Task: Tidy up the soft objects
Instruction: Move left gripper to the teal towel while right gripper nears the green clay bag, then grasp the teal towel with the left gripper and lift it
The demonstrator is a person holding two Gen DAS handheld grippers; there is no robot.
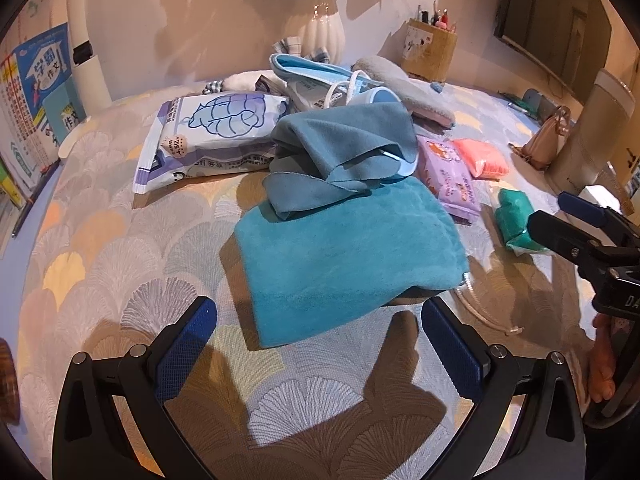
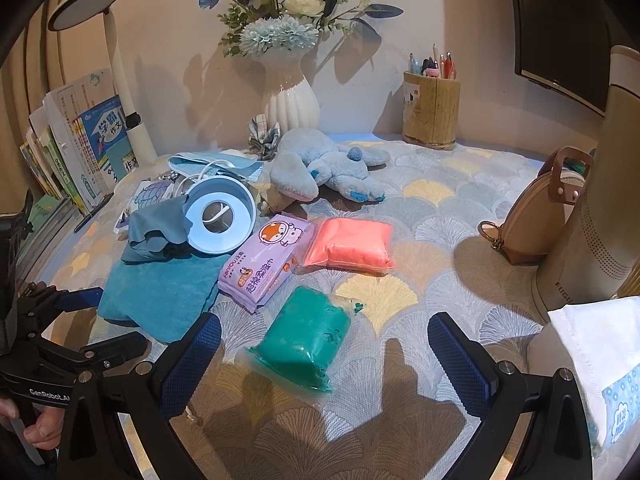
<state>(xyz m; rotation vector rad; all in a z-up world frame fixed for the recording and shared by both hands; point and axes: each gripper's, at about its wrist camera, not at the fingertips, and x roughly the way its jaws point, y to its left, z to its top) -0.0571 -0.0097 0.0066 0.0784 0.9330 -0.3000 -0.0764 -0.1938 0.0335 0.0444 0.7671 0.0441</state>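
A folded teal towel (image 1: 344,256) lies just ahead of my open, empty left gripper (image 1: 320,344). A grey-blue cloth (image 1: 340,152) is crumpled on its far edge. The towel also shows in the right wrist view (image 2: 160,296). A green clay bag (image 2: 308,336) lies between the fingers of my open, empty right gripper (image 2: 324,356), a little ahead of them. A pink clay bag (image 2: 352,246), a purple tissue pack (image 2: 268,260) and a blue plush toy (image 2: 320,164) lie beyond. The right gripper shows at the right edge of the left wrist view (image 1: 560,220).
A white tissue pack (image 1: 212,136) lies at the left. A blue ring-shaped holder (image 2: 220,216) and a face mask (image 2: 216,162) sit behind the cloth. A vase (image 2: 288,100), a pen holder (image 2: 430,114), books (image 2: 72,148), a tan purse (image 2: 540,220) and a tissue box (image 2: 600,364) ring the table.
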